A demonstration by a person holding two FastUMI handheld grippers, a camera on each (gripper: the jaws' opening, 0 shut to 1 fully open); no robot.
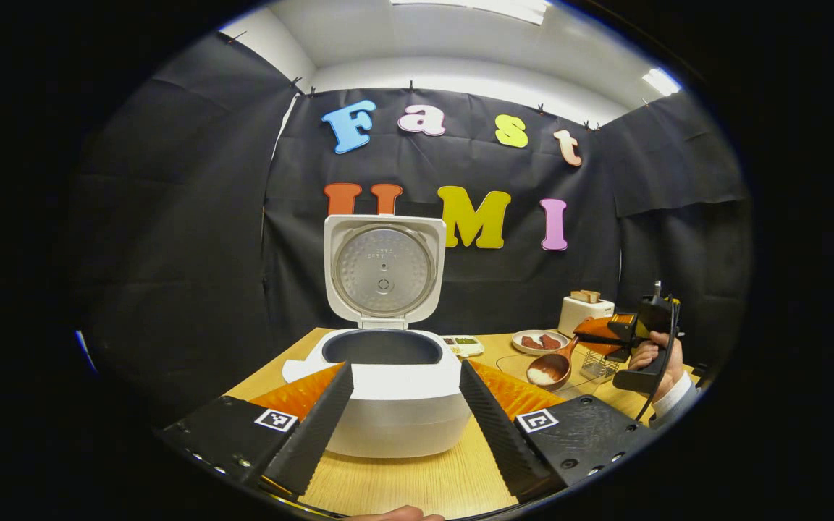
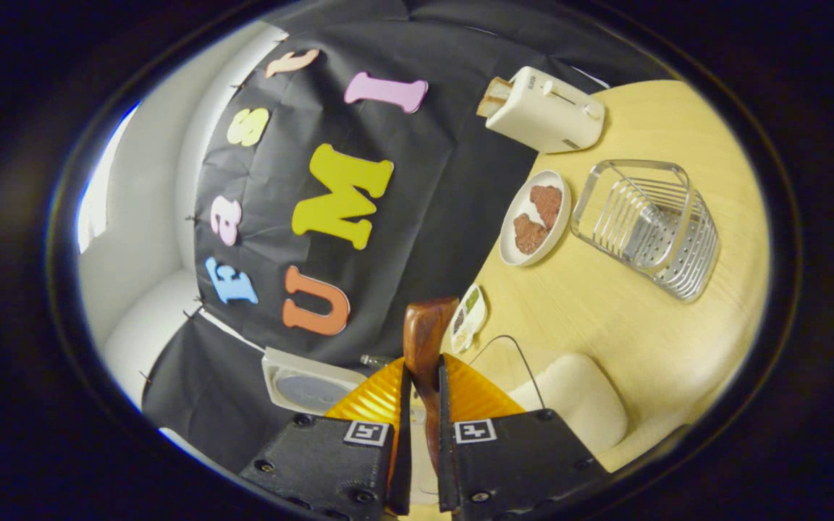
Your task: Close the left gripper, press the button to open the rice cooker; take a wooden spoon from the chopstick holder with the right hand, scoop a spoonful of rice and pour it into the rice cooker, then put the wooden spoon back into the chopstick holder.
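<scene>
Wooden tabletop (image 1: 402,485) inside a black-draped booth; rice transfer stage with the cooker lid raised.

Rice cooker (image 1: 395,398) stood near the front of the tabletop with its lid (image 1: 384,269) upright and the inner pot exposed, presumably so rice could be poured in from above. Left gripper (image 1: 406,416) hung in front of the cooker body with its 2 fingers spread wide apart, holding nothing. Right gripper (image 2: 420,434) was clamped on the handle of the wooden spoon (image 1: 551,367), both fingers pressed against it. The spoon bowl carried white rice and was held level in the left gripper view, likely to prevent spillage, well to the right of the cooker opening. Wire chopstick holder (image 2: 649,228) sat beside a plate (image 2: 529,250) and a toaster (image 2: 544,110), awaiting return of the spoon.
</scene>
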